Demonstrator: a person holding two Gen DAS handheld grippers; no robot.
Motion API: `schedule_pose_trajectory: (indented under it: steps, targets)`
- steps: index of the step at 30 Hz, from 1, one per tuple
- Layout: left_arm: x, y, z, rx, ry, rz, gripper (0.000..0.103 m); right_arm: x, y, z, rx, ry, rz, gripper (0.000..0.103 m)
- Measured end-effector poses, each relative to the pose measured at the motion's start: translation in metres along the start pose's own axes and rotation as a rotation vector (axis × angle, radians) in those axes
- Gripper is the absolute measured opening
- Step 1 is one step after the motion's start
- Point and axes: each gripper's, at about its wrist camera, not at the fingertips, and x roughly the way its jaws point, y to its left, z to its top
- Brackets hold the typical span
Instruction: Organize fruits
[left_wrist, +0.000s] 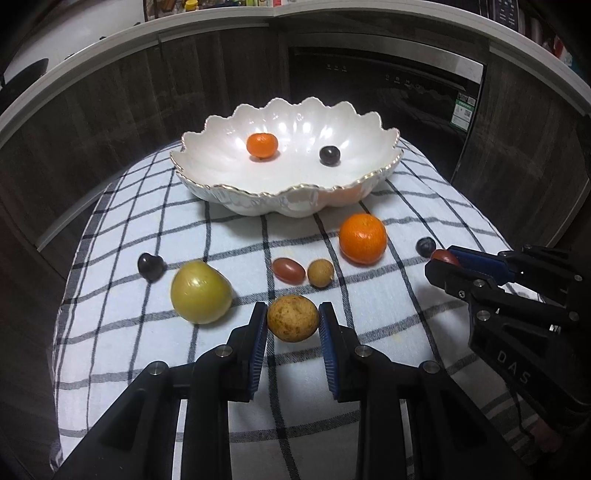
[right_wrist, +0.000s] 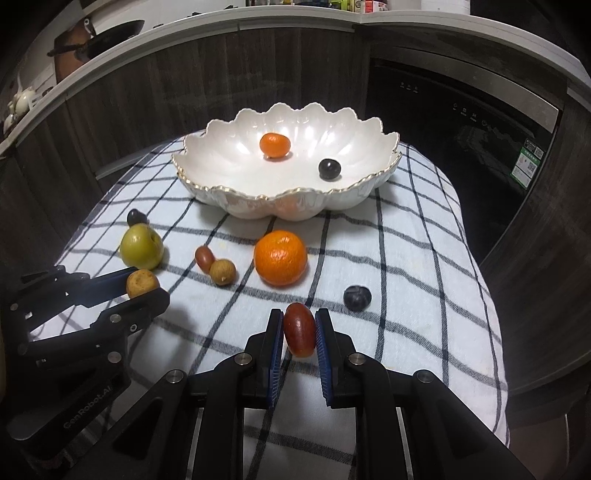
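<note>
My left gripper (left_wrist: 293, 317) is shut on a round brown speckled fruit (left_wrist: 293, 318), held just above the checked cloth (left_wrist: 129, 332). My right gripper (right_wrist: 299, 328) is shut on an oblong red fruit (right_wrist: 300, 334). A white scalloped bowl (left_wrist: 207, 184) stands at the back and holds a small orange (left_wrist: 262, 144) and a dark grape (left_wrist: 329, 155). On the cloth lie a large orange (left_wrist: 362, 238), a green-yellow apple (left_wrist: 201, 292), a red oblong fruit (left_wrist: 288, 270), a small tan longan (left_wrist: 320, 273) and two dark grapes (left_wrist: 150, 266) (left_wrist: 425, 246).
Dark wood cabinet fronts (left_wrist: 229, 74) and a black built-in appliance (left_wrist: 406, 85) stand behind the table under a pale countertop (left_wrist: 207, 22). The cloth-covered table drops off at its left and right edges.
</note>
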Motion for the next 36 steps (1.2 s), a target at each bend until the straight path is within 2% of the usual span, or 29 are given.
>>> schedule_pose_trajectory:
  steps: [18, 36]
  targets:
    - [-0.010, 0.024, 0.051, -0.067, -0.053, 0.031, 0.028, -0.005, -0.010, 0.055, 0.027, -0.068, -0.003, 0.019]
    - [0.000, 0.043, 0.105, -0.127, -0.089, 0.067, 0.028, -0.004, -0.024, 0.108, 0.045, -0.128, -0.022, 0.019]
